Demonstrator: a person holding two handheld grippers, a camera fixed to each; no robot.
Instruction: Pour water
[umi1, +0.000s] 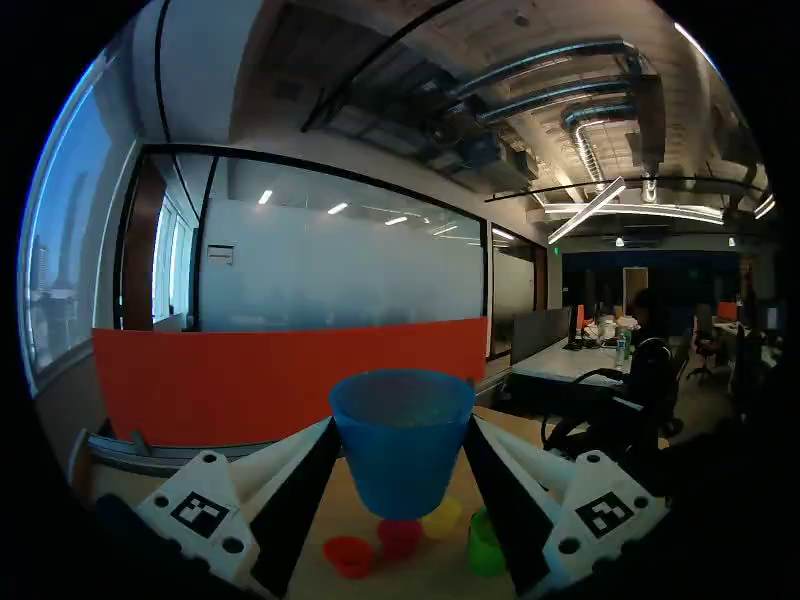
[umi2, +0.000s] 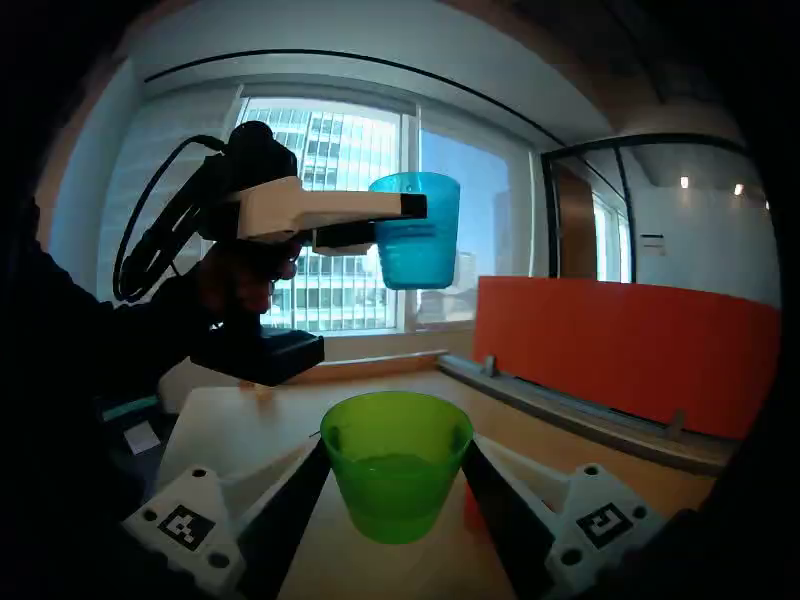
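A blue plastic cup (umi1: 402, 440) stands upright between the fingers of my left gripper (umi1: 400, 455), which is shut on it, well above the wooden table (umi1: 330, 510). In the right gripper view the same blue cup (umi2: 415, 228) and left gripper (umi2: 400, 215) hang high at the upper middle, held by a hand. A translucent green cup (umi2: 397, 478) with water low inside is gripped upright by my right gripper (umi2: 397, 480), just above the table (umi2: 250, 420).
Small red (umi1: 350, 555), red (umi1: 399, 537), yellow (umi1: 442, 518) and green (umi1: 486, 545) cups sit on the table below the blue cup. An orange partition (umi2: 640, 350) lines the table's far edge. Windows, a glass wall and office desks with a seated person (umi1: 640, 375) lie beyond.
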